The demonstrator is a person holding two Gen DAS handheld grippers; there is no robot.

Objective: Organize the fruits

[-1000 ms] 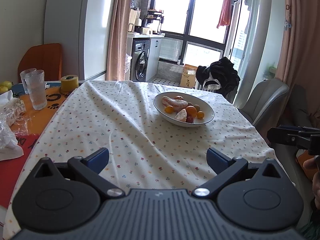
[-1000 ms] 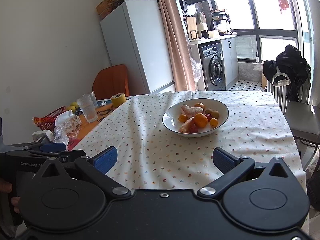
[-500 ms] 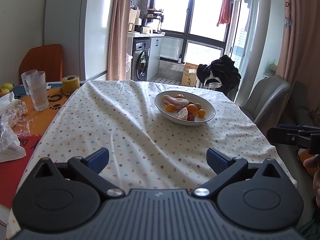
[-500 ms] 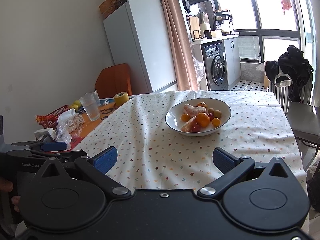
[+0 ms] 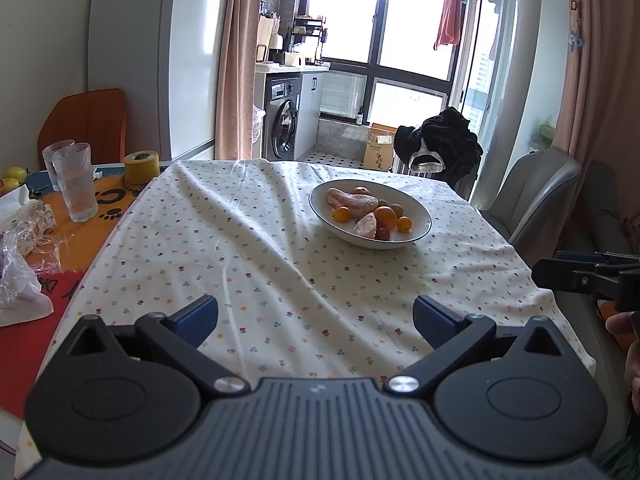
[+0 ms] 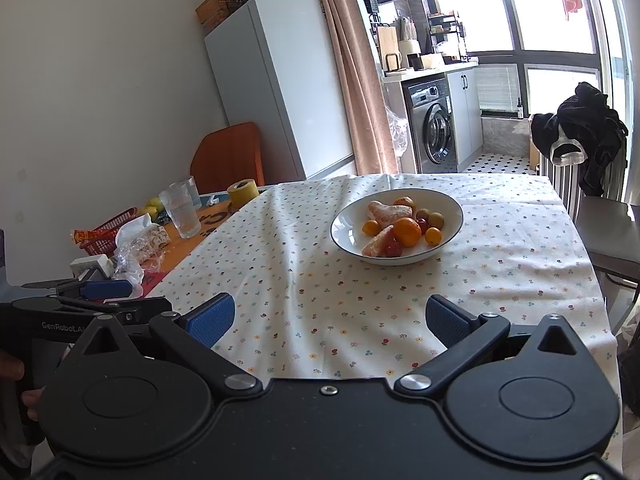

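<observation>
A white bowl (image 5: 416, 236) stands on the flowered tablecloth (image 5: 260, 248), far side of the table; it also shows in the right wrist view (image 6: 348, 232). It holds an orange (image 6: 407, 232), peeled citrus pieces (image 5: 354, 202), small yellow and red fruits. My left gripper (image 5: 316, 316) is open and empty, low over the table's near edge, well short of the bowl. My right gripper (image 6: 328, 318) is open and empty, also near the front edge. Each gripper shows at the edge of the other's view.
Left of the cloth are two glasses (image 5: 76, 182), a yellow tape roll (image 5: 141, 167), crumpled plastic wrap (image 5: 20, 240), a red basket (image 6: 106, 234) and yellow fruits (image 6: 151, 205). A grey chair (image 5: 536, 196) stands at the right, an orange chair (image 6: 228, 158) behind.
Both grippers have drawn back a little from the table, so the bowl looks slightly farther. Both stay open and empty.
</observation>
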